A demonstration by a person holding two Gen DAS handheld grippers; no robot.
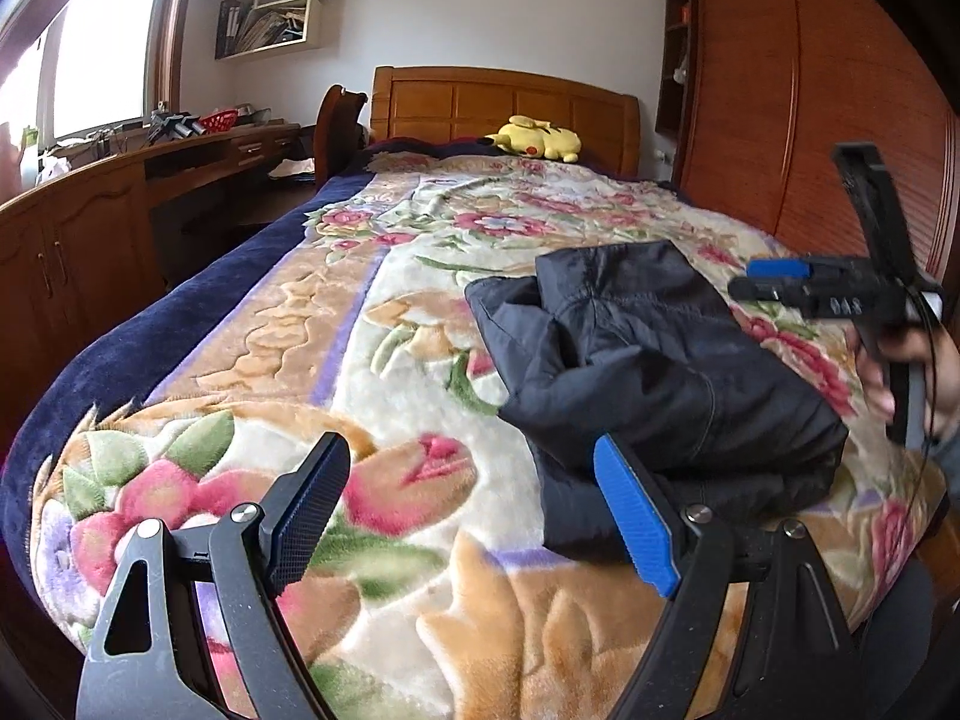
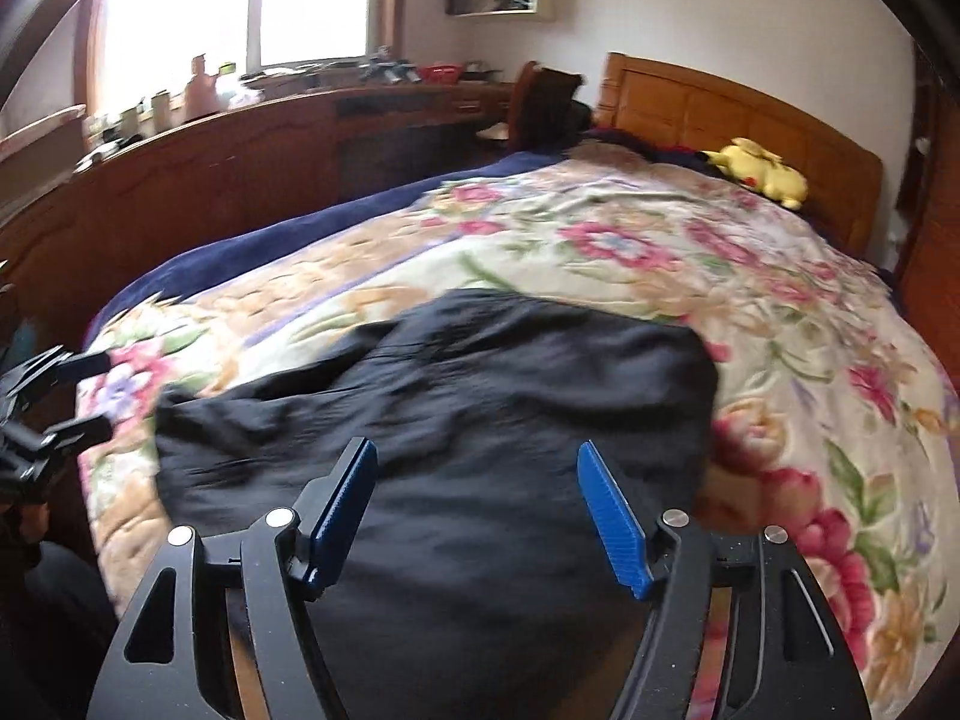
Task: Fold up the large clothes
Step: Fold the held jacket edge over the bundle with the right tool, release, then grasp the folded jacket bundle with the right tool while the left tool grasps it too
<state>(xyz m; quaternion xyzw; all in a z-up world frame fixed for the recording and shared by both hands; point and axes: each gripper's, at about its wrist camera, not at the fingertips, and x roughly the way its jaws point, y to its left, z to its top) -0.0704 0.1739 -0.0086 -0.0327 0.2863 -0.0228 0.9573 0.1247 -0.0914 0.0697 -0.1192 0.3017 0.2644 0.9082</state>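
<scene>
Lying folded on the floral blanket [image 1: 420, 276] near the bed's foot, a black jacket [image 1: 654, 354], left gripper [image 1: 474, 516] jaws wide apart beside it, right gripper [image 2: 477, 516] jaws apart above it, nothing clamped, yellow plush toy [image 1: 537, 138] by the headboard [image 1: 498, 99].

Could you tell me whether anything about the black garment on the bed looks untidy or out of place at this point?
The black jacket lies folded into a bundle on the floral blanket, but its left side is rumpled, with a loose flap sticking out. Neither the left gripper nor the right gripper holds it.
</scene>
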